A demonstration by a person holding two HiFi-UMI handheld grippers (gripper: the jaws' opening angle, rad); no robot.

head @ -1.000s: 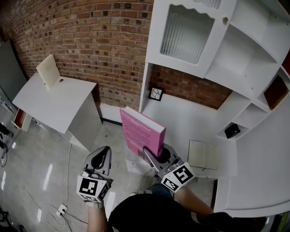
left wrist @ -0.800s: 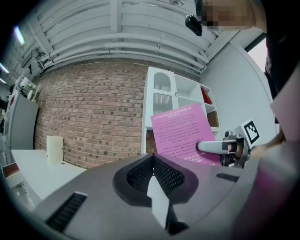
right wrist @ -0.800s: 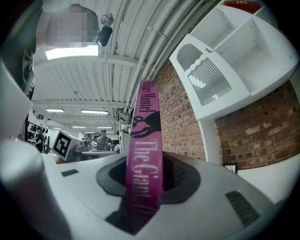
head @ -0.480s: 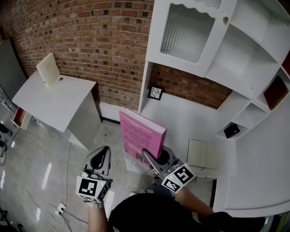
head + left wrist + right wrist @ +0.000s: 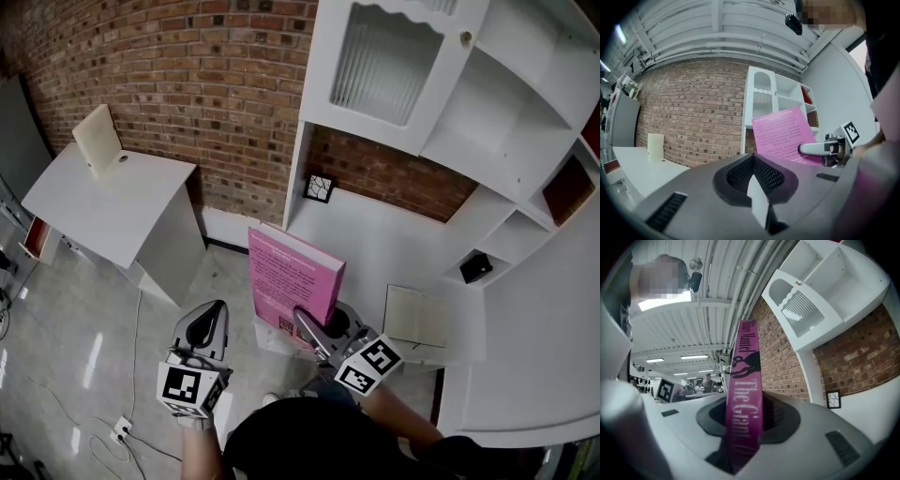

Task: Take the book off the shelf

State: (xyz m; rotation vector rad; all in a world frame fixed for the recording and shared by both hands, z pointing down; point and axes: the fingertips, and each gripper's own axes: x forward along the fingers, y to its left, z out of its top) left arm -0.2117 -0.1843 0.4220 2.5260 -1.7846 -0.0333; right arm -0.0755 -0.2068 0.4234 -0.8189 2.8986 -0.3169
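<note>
A pink book (image 5: 291, 281) stands upright in the air in front of the white shelf unit (image 5: 375, 248), clear of its surfaces. My right gripper (image 5: 309, 323) is shut on the book's lower edge. In the right gripper view its purple spine (image 5: 745, 404) fills the gap between the jaws. My left gripper (image 5: 208, 319) hangs low at the left, apart from the book, jaws together and holding nothing. The left gripper view shows the book's back cover (image 5: 785, 136) with the right gripper (image 5: 820, 149) clamped on it.
A cream notebook (image 5: 417, 319) lies on the shelf unit's desk surface. Further back are a small framed picture (image 5: 320, 187) and a black object (image 5: 475, 267). A white table (image 5: 103, 202) with a beige board (image 5: 98, 141) stands left against the brick wall.
The pink book has rolled slightly in my right gripper and its cover faces me a little more squarely. The left gripper has stayed where it was.
</note>
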